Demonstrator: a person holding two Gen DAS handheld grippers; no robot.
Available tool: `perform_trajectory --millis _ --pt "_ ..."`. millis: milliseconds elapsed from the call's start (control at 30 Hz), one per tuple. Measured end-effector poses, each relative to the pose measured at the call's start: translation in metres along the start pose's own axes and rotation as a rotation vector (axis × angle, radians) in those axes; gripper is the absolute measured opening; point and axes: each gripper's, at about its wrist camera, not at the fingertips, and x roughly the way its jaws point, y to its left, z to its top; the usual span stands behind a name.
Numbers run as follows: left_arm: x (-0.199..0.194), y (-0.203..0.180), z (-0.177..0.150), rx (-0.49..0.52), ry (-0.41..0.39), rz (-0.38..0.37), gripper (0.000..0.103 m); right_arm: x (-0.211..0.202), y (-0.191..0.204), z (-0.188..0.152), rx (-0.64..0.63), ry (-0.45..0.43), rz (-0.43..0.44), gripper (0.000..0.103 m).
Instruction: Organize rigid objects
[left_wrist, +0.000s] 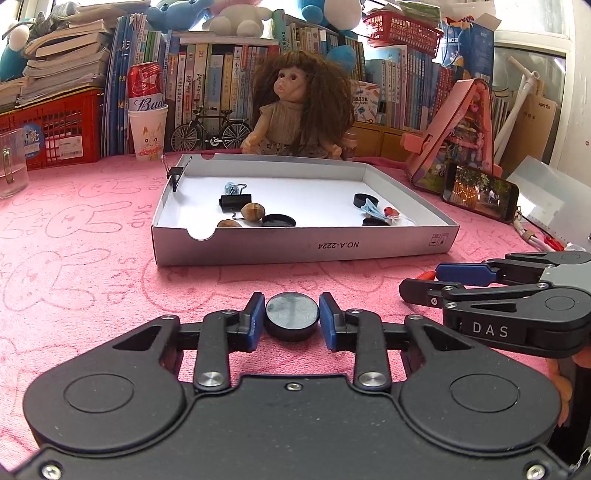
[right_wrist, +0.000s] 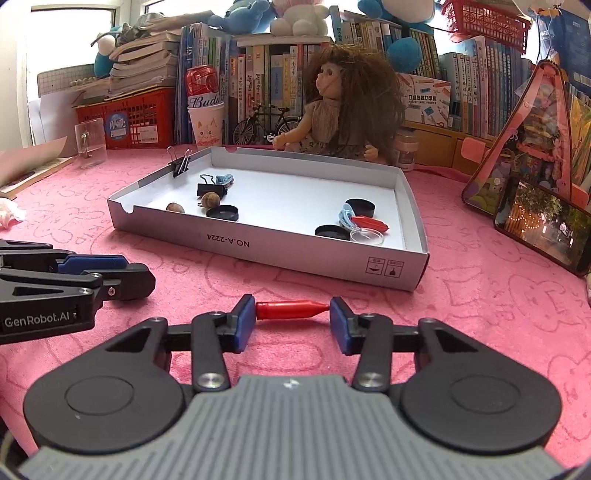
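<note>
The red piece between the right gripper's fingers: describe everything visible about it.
The red piece is small, glossy, plastic-looking and bullet-shaped: a cylindrical body tapering to a thin tip on the picture's right. It lies crosswise, level, just over the pink cloth, in front of the white box. The right gripper spans it end to end, both blue pads touching its ends. Whether it rests on the cloth is unclear.

The white box (left_wrist: 306, 245) at twelve o'clock bears "NO.A-2224", upside down, on its near wall. The red can (left_wrist: 145, 88) at ten o'clock reads "Bud". The right gripper (left_wrist: 421, 284) is marked "DAS"; the left gripper (right_wrist: 147, 282), "GenRobot.AI".
</note>
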Motion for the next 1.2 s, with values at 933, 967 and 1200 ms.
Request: perform_trajectory --millis 933,967,1200 --pt "0.056 0.038 0.094 -0.085 -0.117 0.05 0.03 0.029 -0.043 0.064 0.184 -0.123 -0.042 0.049" --pt "0.062 0.042 0.099 -0.095 -0.106 0.044 0.03 0.032 -0.045 0.067 0.188 -0.123 -0.046 0.049" --pt "0.101 0.062 0.114 -0.157 -0.044 0.079 0.03 0.062 -0.062 0.08 0.244 -0.11 -0.058 0.049"
